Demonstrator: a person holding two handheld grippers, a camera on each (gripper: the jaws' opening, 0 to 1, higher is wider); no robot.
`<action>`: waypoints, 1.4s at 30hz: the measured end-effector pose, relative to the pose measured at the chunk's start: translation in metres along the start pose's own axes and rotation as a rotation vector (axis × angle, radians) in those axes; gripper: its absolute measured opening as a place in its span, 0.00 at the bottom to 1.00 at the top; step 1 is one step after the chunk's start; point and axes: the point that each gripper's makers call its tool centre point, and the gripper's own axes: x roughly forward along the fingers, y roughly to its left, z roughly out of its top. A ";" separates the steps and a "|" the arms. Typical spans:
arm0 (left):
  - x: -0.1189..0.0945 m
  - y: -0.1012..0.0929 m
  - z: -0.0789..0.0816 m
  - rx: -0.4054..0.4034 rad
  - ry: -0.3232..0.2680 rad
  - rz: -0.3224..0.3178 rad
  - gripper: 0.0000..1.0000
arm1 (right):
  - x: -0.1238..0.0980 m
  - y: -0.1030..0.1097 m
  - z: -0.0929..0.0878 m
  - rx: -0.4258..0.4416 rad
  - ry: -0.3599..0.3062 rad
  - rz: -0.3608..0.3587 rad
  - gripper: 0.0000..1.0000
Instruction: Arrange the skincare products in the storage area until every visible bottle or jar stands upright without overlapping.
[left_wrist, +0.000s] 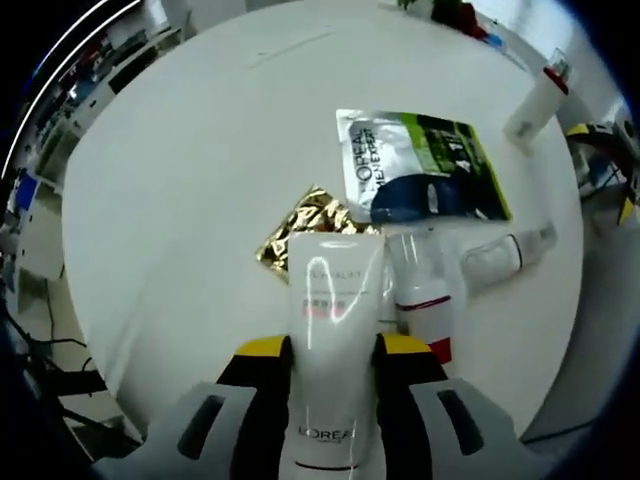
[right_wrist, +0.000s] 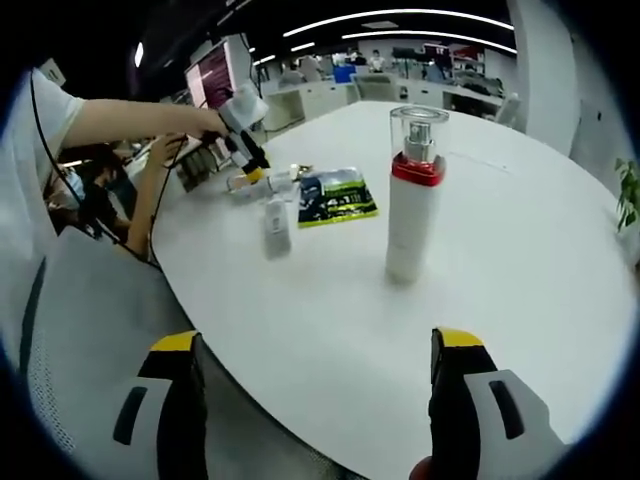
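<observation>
My left gripper (left_wrist: 333, 350) is shut on a white L'Oreal tube (left_wrist: 335, 285), which points out over the round white table (left_wrist: 200, 150). Just past the tube lie a gold foil packet (left_wrist: 310, 225) and a silver, green and blue L'Oreal sachet (left_wrist: 420, 165). A white bottle with a red band (left_wrist: 425, 300) and a smaller clear-capped bottle (left_wrist: 505, 255) are to the right of the tube. My right gripper (right_wrist: 315, 400) is open and holds nothing. Ahead of it a tall white pump bottle (right_wrist: 412, 200) with a red collar and clear cap stands upright.
In the right gripper view a person's hand holds the left gripper (right_wrist: 245, 150) over the table's far left side, near the sachet (right_wrist: 337, 197) and a small upright bottle (right_wrist: 277, 228). The table edge (right_wrist: 250, 370) curves close to my right jaws. Office desks stand behind.
</observation>
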 end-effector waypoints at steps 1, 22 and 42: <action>0.001 0.001 -0.002 -0.039 -0.001 0.014 0.33 | 0.000 0.001 0.000 0.011 -0.005 0.008 0.93; -0.042 0.016 0.012 -0.168 -0.188 0.154 0.31 | 0.000 0.005 0.006 0.070 -0.060 0.054 0.91; -0.104 0.019 0.013 -0.285 -0.372 0.225 0.31 | 0.000 0.012 0.010 0.021 -0.064 0.069 0.91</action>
